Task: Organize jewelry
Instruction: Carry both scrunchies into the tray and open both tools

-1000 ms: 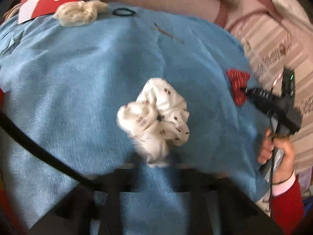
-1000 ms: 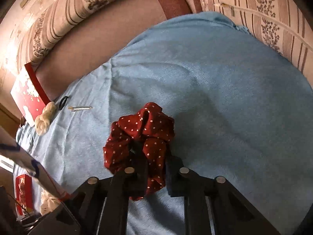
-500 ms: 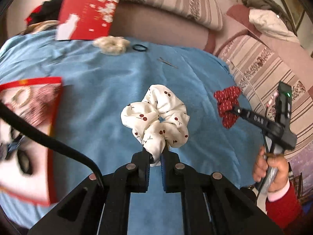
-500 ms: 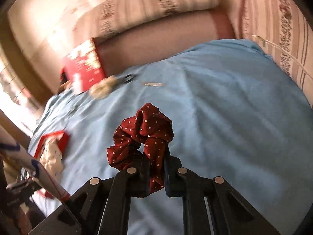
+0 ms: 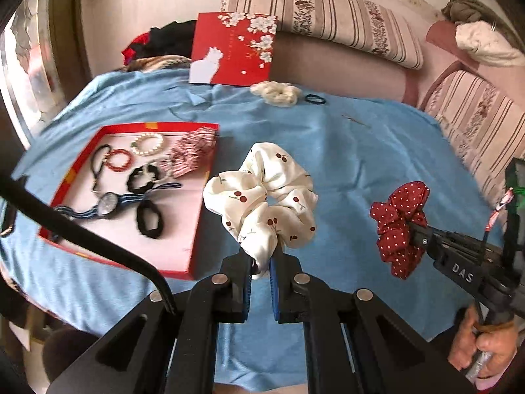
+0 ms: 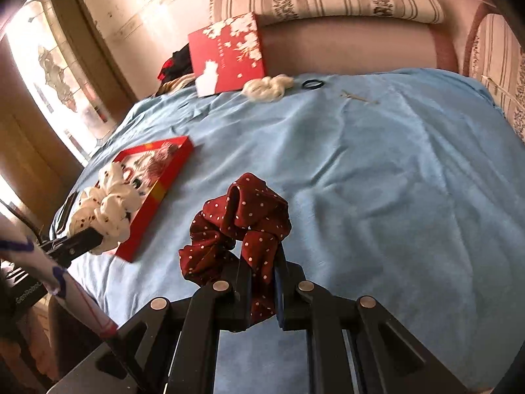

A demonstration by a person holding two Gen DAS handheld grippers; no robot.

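Note:
My left gripper [image 5: 261,264] is shut on a white cherry-print scrunchie [image 5: 262,197], held in the air over the blue cloth [image 5: 344,164], just right of the open red box [image 5: 193,239]. The box holds several bracelets, black hair ties, a watch and a striped scrunchie. My right gripper [image 6: 262,282] is shut on a dark red polka-dot scrunchie [image 6: 239,226], also lifted above the cloth. In the left wrist view the red scrunchie [image 5: 398,220] hangs at the right; in the right wrist view the white scrunchie [image 6: 105,207] hovers by the box [image 6: 154,197].
A red lid with white blossoms [image 5: 234,49] leans at the back of the bed. Beside it lie a cream scrunchie [image 5: 275,93], a black hair tie [image 5: 315,99] and a thin hairpin [image 5: 356,120]. Striped cushions [image 5: 328,13] line the back and right.
Both grippers have lifted their scrunchies off the cloth and swung left. The open red box has come into both views, and both views now take in more of the bed.

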